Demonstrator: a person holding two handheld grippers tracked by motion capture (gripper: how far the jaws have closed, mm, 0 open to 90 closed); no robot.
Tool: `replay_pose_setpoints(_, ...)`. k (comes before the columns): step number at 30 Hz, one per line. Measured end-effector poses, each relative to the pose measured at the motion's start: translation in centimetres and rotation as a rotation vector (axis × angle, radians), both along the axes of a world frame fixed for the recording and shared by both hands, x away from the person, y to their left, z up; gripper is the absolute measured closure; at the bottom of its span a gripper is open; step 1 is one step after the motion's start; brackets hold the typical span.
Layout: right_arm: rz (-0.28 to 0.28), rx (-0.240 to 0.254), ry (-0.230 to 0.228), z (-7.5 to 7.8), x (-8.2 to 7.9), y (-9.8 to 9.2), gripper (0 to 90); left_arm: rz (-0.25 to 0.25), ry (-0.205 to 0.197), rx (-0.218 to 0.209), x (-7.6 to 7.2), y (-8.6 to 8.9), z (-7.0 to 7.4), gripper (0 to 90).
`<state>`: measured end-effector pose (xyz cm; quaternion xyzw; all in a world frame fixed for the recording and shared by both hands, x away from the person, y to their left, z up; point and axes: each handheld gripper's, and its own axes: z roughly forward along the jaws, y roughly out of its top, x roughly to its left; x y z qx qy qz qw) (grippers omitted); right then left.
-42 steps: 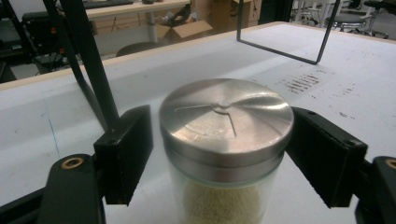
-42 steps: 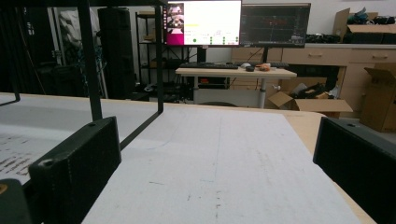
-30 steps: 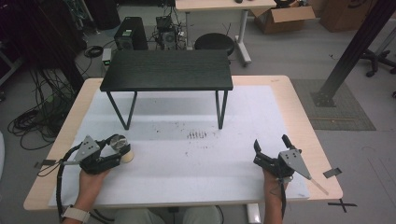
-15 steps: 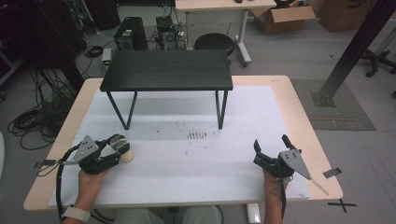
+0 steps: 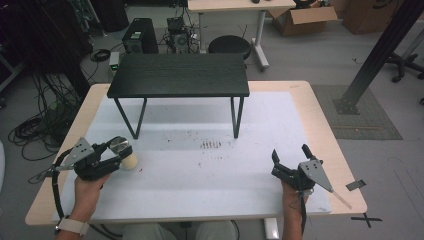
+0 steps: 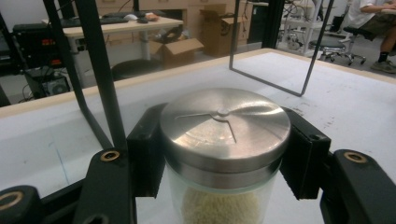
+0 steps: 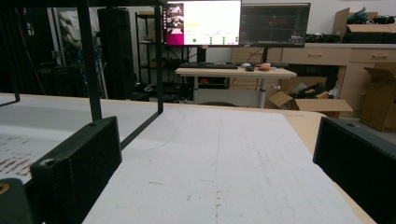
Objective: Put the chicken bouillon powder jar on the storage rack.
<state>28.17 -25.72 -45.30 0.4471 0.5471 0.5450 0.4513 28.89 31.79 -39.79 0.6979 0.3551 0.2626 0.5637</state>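
Observation:
A glass jar [image 5: 130, 160] with a round steel lid [image 6: 224, 123] and pale grains inside is at the left front of the white mat [image 5: 215, 170]. My left gripper [image 5: 123, 153] is shut on it, and its black pads [image 6: 146, 154] press both sides just under the lid. The jar looks lifted a little off the mat. At the right front, my right gripper [image 5: 289, 152] is held low over the mat with its jaws wide apart. Nothing lies between them in the right gripper view [image 7: 217, 158].
A small black table [image 5: 180, 75] on thin metal legs stands on the far half of the mat. The wooden tabletop's edge [image 5: 320, 115] runs around the mat. Beyond it are a stool [image 5: 229, 46], cables and cardboard boxes.
My left gripper has risen slightly with the jar in it. The right gripper has stayed where it was.

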Motion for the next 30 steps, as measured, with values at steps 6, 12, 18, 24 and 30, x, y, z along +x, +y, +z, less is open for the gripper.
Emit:
replay_pose_setpoints(6, 0.0, 0.0, 0.0, 0.0, 0.0, 0.0, 1.0, -0.028, 0.012, 0.007, 0.1, -0.2, 1.6, 42.0)
replay_pose_setpoints(12, 0.0, 0.0, -0.001, 0.0, 0.0, 0.0, 1.0, -0.046, 0.024, -0.004, 0.3, -0.2, 3.4, 42.0)
replay_pose_setpoints(18, 0.001, -0.002, 0.0, 0.0, 0.0, 0.0, 0.9, -0.06, 0.032, -0.029, 0.4, -0.2, 5.4, 42.0)
replay_pose_setpoints(24, 0.001, 0.0, -0.002, 0.0, 0.0, 0.0, 0.8, -0.078, 0.024, -0.011, 0.6, -0.7, 7.2, 42.0)
replay_pose_setpoints(30, 0.001, 0.001, -0.003, 0.0, 0.0, 0.0, 0.7, -0.094, 0.013, -0.025, 0.8, -1.3, 8.8, 42.0)
